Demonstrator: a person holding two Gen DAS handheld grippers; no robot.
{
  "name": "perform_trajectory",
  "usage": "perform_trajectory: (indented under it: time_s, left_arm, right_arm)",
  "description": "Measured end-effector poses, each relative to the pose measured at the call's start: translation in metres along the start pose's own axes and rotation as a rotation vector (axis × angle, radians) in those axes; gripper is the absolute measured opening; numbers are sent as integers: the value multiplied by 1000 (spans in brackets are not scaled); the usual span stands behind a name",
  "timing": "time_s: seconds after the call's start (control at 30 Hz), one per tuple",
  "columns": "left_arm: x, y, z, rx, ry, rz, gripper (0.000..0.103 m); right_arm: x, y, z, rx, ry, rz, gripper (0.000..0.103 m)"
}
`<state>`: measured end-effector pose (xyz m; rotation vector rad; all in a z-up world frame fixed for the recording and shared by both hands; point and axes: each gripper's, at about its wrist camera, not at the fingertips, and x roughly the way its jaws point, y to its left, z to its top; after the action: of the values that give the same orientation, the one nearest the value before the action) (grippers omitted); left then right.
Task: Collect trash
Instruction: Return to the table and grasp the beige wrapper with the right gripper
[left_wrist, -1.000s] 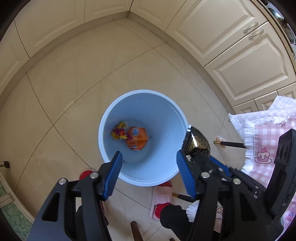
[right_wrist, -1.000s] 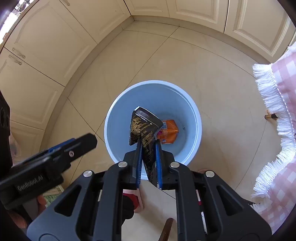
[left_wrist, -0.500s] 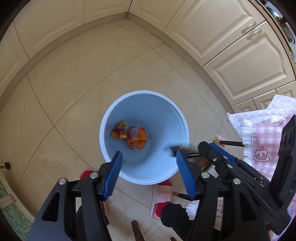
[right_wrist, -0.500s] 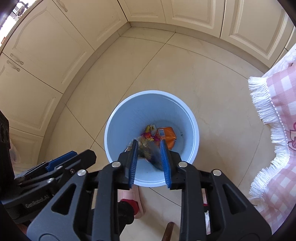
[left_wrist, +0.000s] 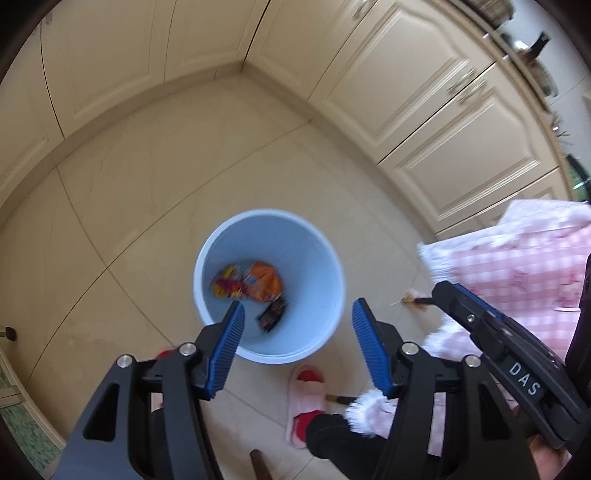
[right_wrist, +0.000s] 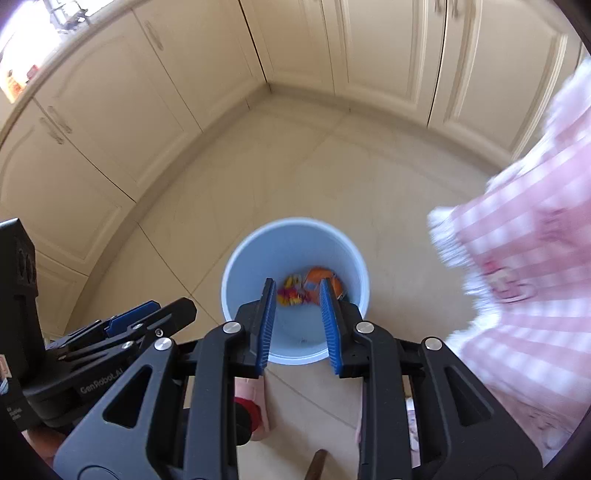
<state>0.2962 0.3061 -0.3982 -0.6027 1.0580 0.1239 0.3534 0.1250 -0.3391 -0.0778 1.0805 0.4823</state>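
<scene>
Pale blue plastic forms a round bin (left_wrist: 271, 240) standing on the cream tiled floor (left_wrist: 147, 177), directly below and ahead of both tools. The right tool (right_wrist: 297, 321) hangs over the bin's near rim, its blue pads parted with nothing between them; its jaws have just been opening. The left tool (left_wrist: 297, 350) is beside it, spread wider and also empty, its pads framing the bin's near wall.

Inside the bin lie three pieces of trash: an orange packet (left_wrist: 263, 282), a small yellow and red wrapper (left_wrist: 225, 284) touching its left side, and a dark wrapper (left_wrist: 273, 314), blurred, lying nearest the tools. Its long axis cannot be told.

A pink checked cloth with a white fringe (left_wrist: 524, 273) hangs to the right of the bin, probably the edge of a desk. Any further trash would likely lie that way, nearer the right tool. A pink slipper (left_wrist: 306, 391) sits on the floor just this side of the bin.
</scene>
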Motion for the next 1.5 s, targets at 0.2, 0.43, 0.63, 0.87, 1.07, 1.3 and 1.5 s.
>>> perform_trajectory:
  time_s: [0.2, 0.43, 0.63, 0.87, 1.07, 1.3, 1.5]
  left_arm:
    - [-71, -46, -10, 68, -119, -73, 60]
    - [-153, -135, -32, 237, -234, -183, 62]
    - [-189, -234, -65, 426, -252, -297, 65]
    - [-185, -317, -100, 567, -219, -316, 65]
    - [-177, -337, -115, 613, -192, -301, 65]
    - [-172, -344, -113, 624, -180, -287, 65]
    - [-170, -345, -112, 626, -180, -284, 65]
  right_arm:
    - [-92, -3, -3, -21, -161, -27, 27]
    - [-221, -32, -17, -13, -397, -84, 31]
    - [-307, -101, -46, 87, -539, -192, 47]
    - [-336, -188, -72, 180, -475, -320, 47]
    - [-312, -231, -78, 161, -302, -283, 39]
    - [-295, -223, -69, 75, -208, -318, 34]
    - [-294, -229, -70, 57, -179, -299, 33]
